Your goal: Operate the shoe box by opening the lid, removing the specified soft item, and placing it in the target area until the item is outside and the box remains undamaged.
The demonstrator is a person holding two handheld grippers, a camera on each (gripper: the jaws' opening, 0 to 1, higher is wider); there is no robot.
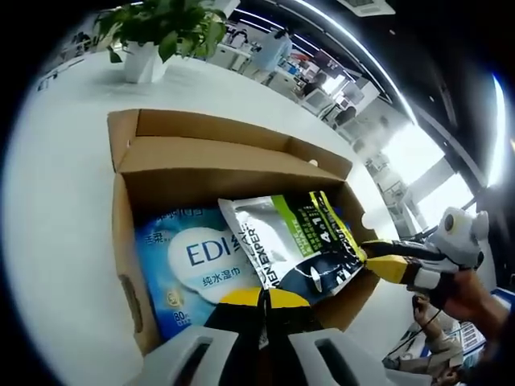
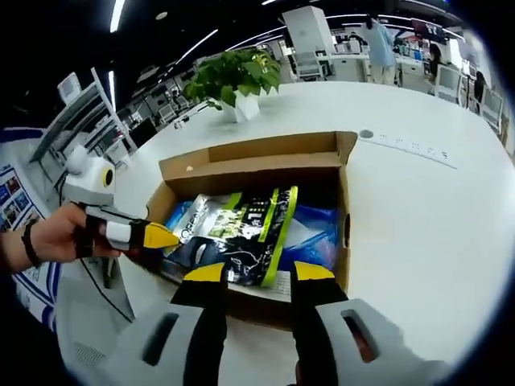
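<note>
Box open on table. Wipes pack reads "EDI", pouch at its 3 o'clock reads "EXPERT". Left gripper pressed together on pouch edge; right gripper spread.

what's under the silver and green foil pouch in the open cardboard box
The silver and green foil pouch lies on a blue wet-wipes pack inside the open cardboard box. The pouch covers the pack's right part, and anything deeper is hidden.

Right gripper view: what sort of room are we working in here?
Probably an open-plan office or lab. The shoe box sits on a broad white table with a potted plant; behind it are rows of desks under long ceiling strip lights, with a person standing.
</note>
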